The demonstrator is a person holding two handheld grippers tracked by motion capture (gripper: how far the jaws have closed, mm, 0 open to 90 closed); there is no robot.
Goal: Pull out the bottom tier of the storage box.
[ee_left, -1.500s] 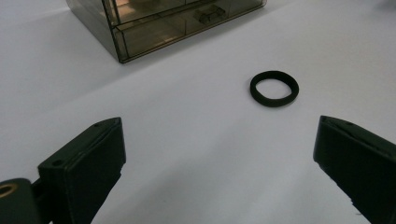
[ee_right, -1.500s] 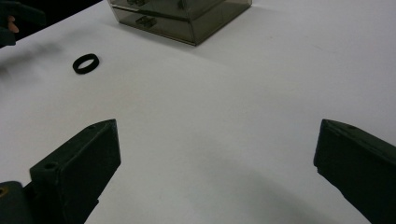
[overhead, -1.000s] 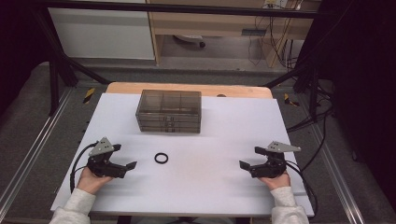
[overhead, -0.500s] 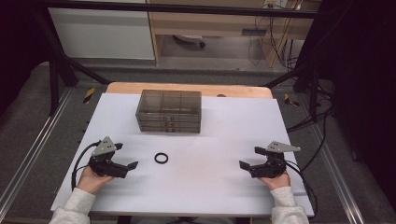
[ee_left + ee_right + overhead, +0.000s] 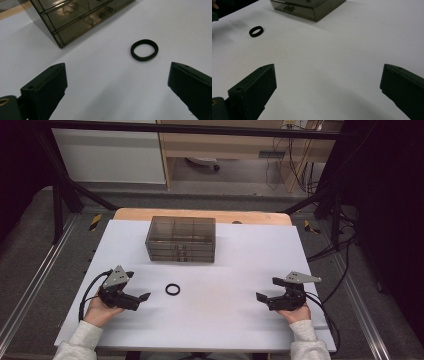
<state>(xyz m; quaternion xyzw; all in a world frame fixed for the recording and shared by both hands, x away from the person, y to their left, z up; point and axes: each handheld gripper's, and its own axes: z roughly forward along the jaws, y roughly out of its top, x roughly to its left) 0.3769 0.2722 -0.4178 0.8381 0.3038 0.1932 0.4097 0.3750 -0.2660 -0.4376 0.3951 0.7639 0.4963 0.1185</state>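
— Where did things stand at that moment?

— Nothing was picked up yet. The black ring (image 5: 172, 289) lay flat on the white desk (image 5: 235, 320), just in front of the smoky drawer box (image 5: 181, 239) and a little toward the person's left. The left gripper (image 5: 141, 298) rested on the desk near the ring, pointing at it but apart from it. In the left gripper view its jaws stood wide apart with nothing between them, the ring ahead and a bit to the right of centre.

— And the other hand?

— The right gripper (image 5: 261, 297) sat well apart from the ring, at the far side of the desk, jaws likewise spread and empty.

— So which step was it?

— I'd judge it the start: the approach to the ring. The left gripper was the nearer one. The next move would call for bringing it forward so the jaws straddled the ring, low enough to catch so thin a thing, then closing on the band. The drawers all looked shut, so the right gripper might have had to pull one open.

— Any labels or writing?

— None that I could read, on the box, the ring or the grippers.
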